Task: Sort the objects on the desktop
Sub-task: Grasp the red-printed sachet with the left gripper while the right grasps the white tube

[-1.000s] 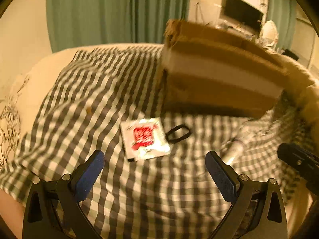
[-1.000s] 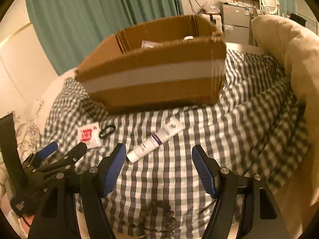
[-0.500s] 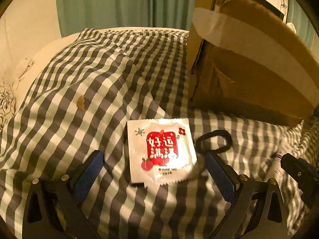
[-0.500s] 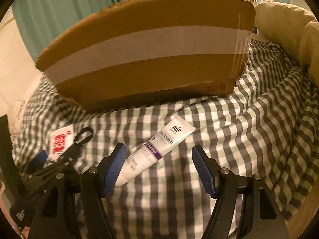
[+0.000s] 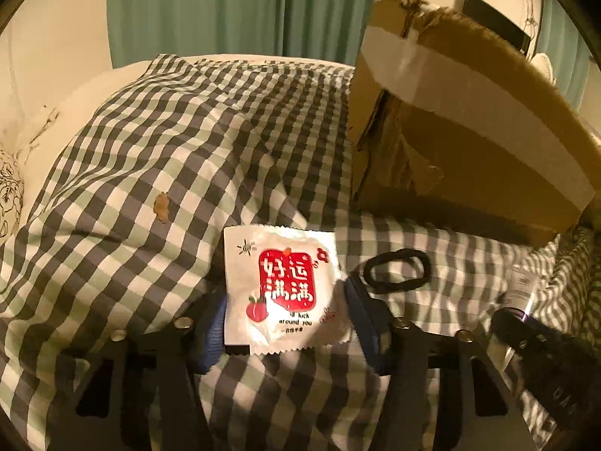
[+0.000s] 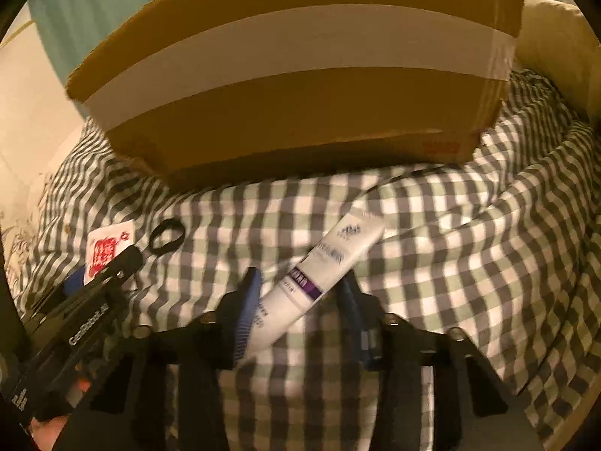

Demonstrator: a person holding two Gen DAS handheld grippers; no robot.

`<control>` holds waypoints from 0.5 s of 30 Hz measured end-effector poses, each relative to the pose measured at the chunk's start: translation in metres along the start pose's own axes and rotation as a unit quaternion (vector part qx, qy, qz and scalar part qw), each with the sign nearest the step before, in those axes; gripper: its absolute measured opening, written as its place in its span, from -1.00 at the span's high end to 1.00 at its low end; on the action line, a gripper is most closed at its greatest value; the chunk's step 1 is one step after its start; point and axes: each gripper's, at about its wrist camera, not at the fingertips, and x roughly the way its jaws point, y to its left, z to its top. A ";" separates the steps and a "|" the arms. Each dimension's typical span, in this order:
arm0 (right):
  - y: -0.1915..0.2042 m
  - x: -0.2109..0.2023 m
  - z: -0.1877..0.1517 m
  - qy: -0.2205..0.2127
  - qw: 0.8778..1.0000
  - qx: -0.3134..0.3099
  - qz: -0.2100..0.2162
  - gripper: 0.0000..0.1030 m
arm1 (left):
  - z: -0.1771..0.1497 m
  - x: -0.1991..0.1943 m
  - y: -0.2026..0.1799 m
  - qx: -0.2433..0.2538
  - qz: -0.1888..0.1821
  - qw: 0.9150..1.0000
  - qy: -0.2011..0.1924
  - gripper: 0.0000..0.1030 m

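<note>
A white sachet with a red label (image 5: 283, 287) lies on the checked cloth (image 5: 150, 158). My left gripper (image 5: 285, 314) has its blue pads on either side of the sachet, touching its edges. A white tube with a purple band (image 6: 319, 274) lies on the cloth (image 6: 469, 244). My right gripper (image 6: 300, 300) has its pads on either side of the tube's lower half. A black hair tie (image 5: 397, 270) lies right of the sachet; it also shows in the right wrist view (image 6: 167, 233). The sachet (image 6: 107, 250) shows there too.
An open cardboard box with white tape (image 5: 469, 131) stands on the cloth behind the items; it fills the back of the right wrist view (image 6: 300, 75). A beige cushion (image 6: 559, 45) lies at the right. Green curtains (image 5: 244, 11) hang behind.
Both grippers have moved down and forward onto their items and narrowed. The left pads now bracket the sachet, the right pads bracket the tube.
</note>
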 end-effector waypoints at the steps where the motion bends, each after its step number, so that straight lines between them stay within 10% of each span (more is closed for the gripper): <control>1: 0.002 -0.001 -0.001 0.001 1.000 -0.006 0.002 0.41 | -0.001 -0.003 -0.001 0.002 -0.007 1.000 -0.003 0.10; 6: 0.007 -0.015 -0.009 -0.005 1.000 -0.022 0.009 0.53 | -0.006 -0.008 -0.005 0.015 -0.048 0.999 0.007 0.67; 15: -0.015 -0.035 -0.017 -0.001 1.000 -0.019 0.018 0.70 | -0.012 -0.002 0.004 -0.013 -0.071 0.997 0.038 0.65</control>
